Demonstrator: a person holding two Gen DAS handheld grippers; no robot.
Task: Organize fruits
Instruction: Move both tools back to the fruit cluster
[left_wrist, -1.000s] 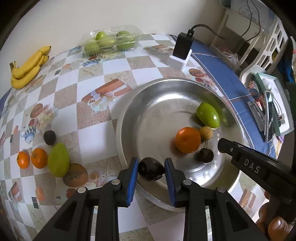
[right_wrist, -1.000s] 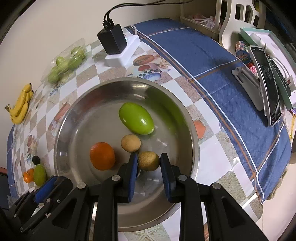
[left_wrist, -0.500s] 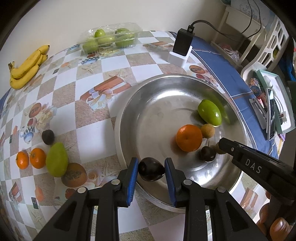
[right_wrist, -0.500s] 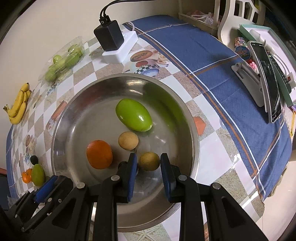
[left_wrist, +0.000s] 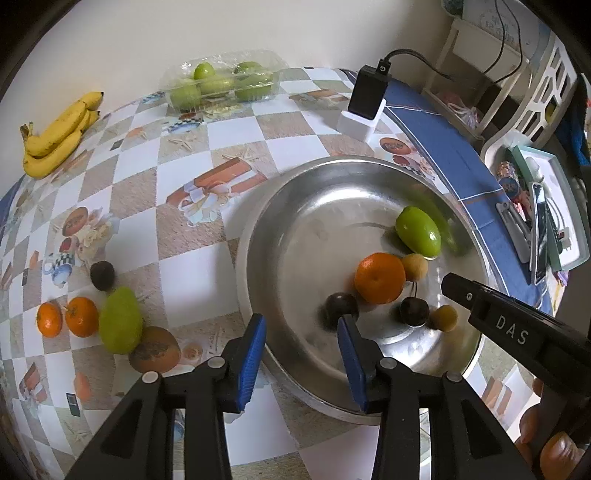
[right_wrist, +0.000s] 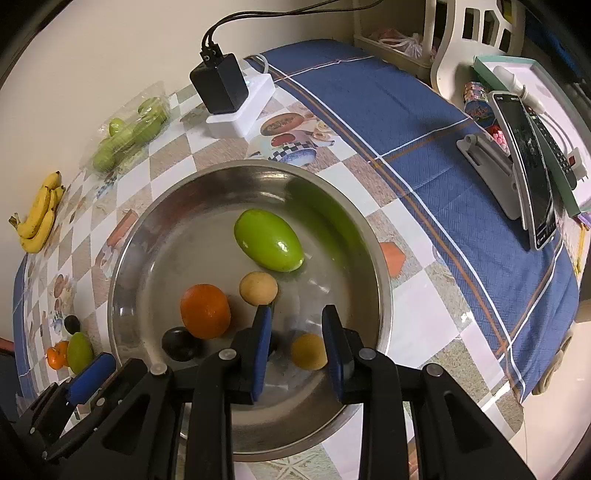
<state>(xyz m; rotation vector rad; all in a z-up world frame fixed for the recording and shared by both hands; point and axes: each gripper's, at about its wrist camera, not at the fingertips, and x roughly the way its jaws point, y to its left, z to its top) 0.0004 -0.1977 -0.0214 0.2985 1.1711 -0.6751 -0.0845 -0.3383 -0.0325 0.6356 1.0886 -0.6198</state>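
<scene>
Fruit lies in the steel bowl (left_wrist: 258, 236): green mango (left_wrist: 418, 231), orange (left_wrist: 379, 277), two small yellow fruits, a cherry and a dark plum (left_wrist: 340, 308). The left gripper (left_wrist: 301, 345) hangs over the near rim; its jaws are opening, with nothing pressed between them, and the plum rests on the bowl floor just past the right pad. The right gripper (right_wrist: 297, 341) is slightly apart, and the yellow fruit (right_wrist: 308, 351) lies loose between its pads. The far half of the bowl is bare. More fruit waits on the checked tablecloth (left_wrist: 184, 266) at the left.
</scene>
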